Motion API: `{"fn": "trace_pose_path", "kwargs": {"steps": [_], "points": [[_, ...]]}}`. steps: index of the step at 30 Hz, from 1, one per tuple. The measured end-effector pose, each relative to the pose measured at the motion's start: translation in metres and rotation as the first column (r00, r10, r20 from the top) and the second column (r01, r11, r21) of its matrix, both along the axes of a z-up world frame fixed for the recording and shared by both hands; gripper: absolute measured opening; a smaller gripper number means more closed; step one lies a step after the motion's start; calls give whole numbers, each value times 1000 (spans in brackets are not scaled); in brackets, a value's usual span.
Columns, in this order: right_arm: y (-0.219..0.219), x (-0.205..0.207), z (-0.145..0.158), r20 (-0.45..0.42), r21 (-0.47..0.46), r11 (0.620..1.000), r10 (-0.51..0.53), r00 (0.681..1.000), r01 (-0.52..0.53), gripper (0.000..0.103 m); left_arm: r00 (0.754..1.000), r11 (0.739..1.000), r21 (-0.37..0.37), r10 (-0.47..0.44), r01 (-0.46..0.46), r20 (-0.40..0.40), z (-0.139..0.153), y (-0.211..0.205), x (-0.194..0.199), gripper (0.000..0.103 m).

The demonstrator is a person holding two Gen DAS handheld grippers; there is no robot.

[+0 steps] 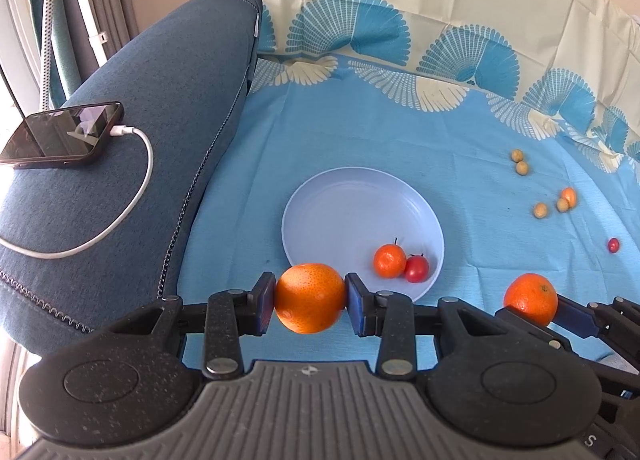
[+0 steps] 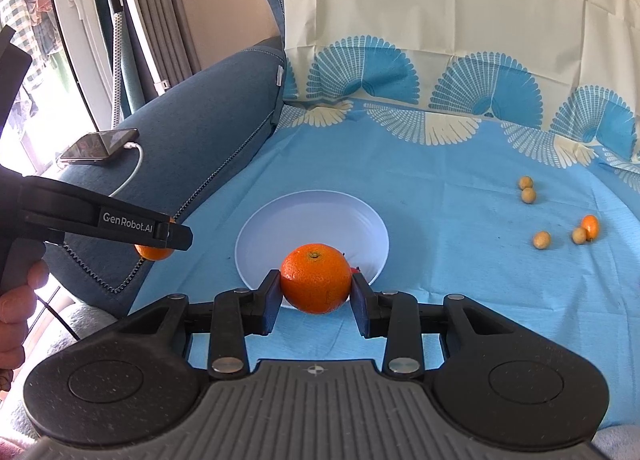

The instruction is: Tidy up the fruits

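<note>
Leftmost, well clear of the plate (image 1: pixel 332 196), a phone (image 1: pixel 60 140) lies on a sofa arm (image 1: pixel 160 120) with a white cable (image 1: pixel 132 188) plugged in. Nearer the plate, the left gripper (image 1: pixel 310 298) tilts steeply down, its blue pads clamped on an orange (image 1: pixel 310 297) that hangs just over the plate's near rim. Seen from the right wrist camera, this same gripper (image 2: pixel 158 242) comes in from the left of the plate, a bare hand (image 2: pixel 18 300) wrapped round its grip (only the fingers show), the orange (image 2: pixel 154 251) peeping below its black finger.

On the plate, toward its near right side, sit a small mandarin (image 1: pixel 389 261) and a cherry tomato (image 1: pixel 417 269), touching each other.

Right of the plate, the right gripper (image 2: pixel 316 290) also points downward, less steeply, and its jaws are closed on a second orange (image 2: pixel 316 278), stem end up, held above the plate's (image 2: pixel 312 216) near edge. From the left camera that orange (image 1: pixel 531 298) shows low and to the right of the plate.

Farther right, well away from the plate on the blue cloth (image 1: pixel 400 132), lie four small yellowish fruits (image 1: pixel 520 162), a small orange fruit (image 1: pixel 569 197) touching one of them, and a lone red tomato (image 1: pixel 613 245).
</note>
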State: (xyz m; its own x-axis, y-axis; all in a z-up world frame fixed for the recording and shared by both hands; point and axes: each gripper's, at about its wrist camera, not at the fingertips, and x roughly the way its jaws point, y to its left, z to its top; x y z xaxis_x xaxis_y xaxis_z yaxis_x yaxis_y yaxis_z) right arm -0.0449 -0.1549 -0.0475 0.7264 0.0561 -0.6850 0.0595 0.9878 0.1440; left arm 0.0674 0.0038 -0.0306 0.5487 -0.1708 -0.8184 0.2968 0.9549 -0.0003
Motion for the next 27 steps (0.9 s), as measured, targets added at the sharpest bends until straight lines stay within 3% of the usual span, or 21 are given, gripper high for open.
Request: {"fn": "trace_pose_path", "kwargs": {"steps": [16, 27], "points": [[-7, 68, -44, -59, -8, 1000, 6, 998, -6, 38, 999, 998, 56, 9, -7, -48, -45, -22, 59, 41], [-3, 94, -75, -103, -52, 997, 53, 993, -59, 38, 995, 994, 106, 34, -24, -94, -80, -28, 82, 41]]}}
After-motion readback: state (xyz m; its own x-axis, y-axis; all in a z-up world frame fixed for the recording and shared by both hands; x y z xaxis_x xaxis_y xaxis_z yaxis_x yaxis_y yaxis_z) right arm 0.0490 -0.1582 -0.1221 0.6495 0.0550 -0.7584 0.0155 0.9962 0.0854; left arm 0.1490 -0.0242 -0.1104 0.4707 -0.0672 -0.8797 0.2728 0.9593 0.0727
